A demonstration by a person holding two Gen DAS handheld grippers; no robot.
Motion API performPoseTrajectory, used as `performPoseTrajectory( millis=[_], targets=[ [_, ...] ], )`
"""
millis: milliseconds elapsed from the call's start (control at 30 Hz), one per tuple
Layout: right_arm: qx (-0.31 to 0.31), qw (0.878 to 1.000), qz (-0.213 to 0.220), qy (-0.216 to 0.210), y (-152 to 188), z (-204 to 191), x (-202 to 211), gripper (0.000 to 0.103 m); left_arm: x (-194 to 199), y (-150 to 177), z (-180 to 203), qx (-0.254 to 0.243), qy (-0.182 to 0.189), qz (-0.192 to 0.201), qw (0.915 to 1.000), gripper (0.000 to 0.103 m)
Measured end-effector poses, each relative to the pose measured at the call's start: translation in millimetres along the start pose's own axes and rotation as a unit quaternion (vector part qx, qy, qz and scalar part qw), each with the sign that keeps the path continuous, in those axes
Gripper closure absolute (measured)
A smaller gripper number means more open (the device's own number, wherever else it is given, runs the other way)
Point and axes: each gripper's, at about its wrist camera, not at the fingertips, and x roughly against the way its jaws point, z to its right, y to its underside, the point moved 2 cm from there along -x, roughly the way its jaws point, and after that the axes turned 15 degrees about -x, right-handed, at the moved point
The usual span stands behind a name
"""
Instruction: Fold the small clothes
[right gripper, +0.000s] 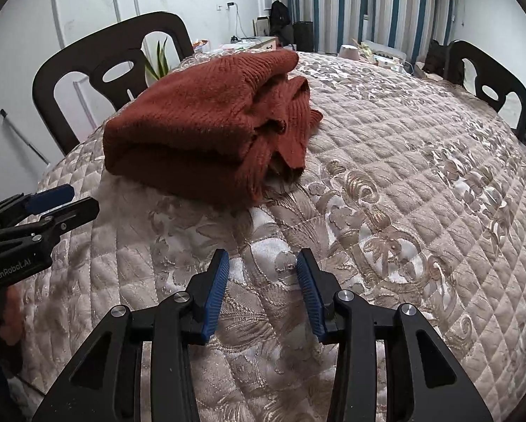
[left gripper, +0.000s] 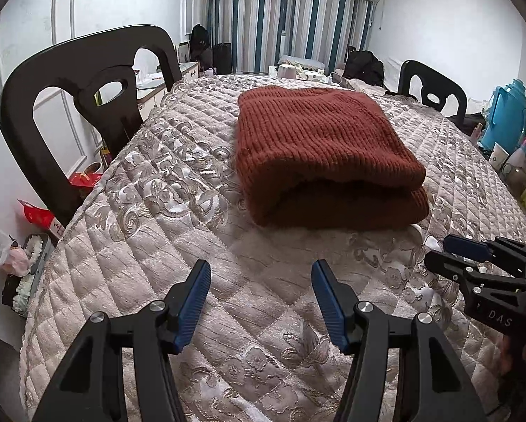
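a: left wrist view: your left gripper (left gripper: pixel 259 302) hangs over the quilt (left gripper: pixel 150 211), jaws wide, nothing between them.

b: and the sweater (left gripper: pixel 319 151)?

a: folded, lying on the quilt ahead of you, well apart from the pads, rounded fold edge facing you.

b: your right gripper (right gripper: pixel 261 290)?

a: right wrist view shows its jaws parted too, narrower than the left, only quilt under them. the sweater sits ahead and to the left, loose layered edges on its right side.

b: do the grippers touch?

a: no. each shows at the edge of the other's view, apart. chairs (left gripper: pixel 87 105) stand beyond the quilt's far edges.
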Motion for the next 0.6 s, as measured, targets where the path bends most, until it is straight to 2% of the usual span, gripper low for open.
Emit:
performPoseTrajectory(
  millis=[200, 267, 400, 600],
  targets=[
    [0.006, 1.000, 0.000, 0.007, -0.3, -4.4, -1.5, 0.060, -1.0, 0.9, -1.9, 0.003, -0.002, -0.003, 1.0000, 0.041],
    [0.007, 1.000, -0.003, 0.000, -0.5, -4.3, -1.2, 0.056, -1.3, 0.9, -1.8, 0.002, -0.002, -0.003, 1.0000, 0.041],
    [0.026, 1.000, -0.009, -0.006, 1.6, -12.4, -3.3, 0.041, -1.9, 1.0, -1.9, 0.001, -0.003, -0.004, 1.0000, 0.041],
    [0.029, 1.000, -0.010, -0.006, 2.3, -13.5, -3.5, 0.039, -2.1, 0.8, -1.6, 0.000, -0.005, -0.004, 1.0000, 0.041]
  ],
)
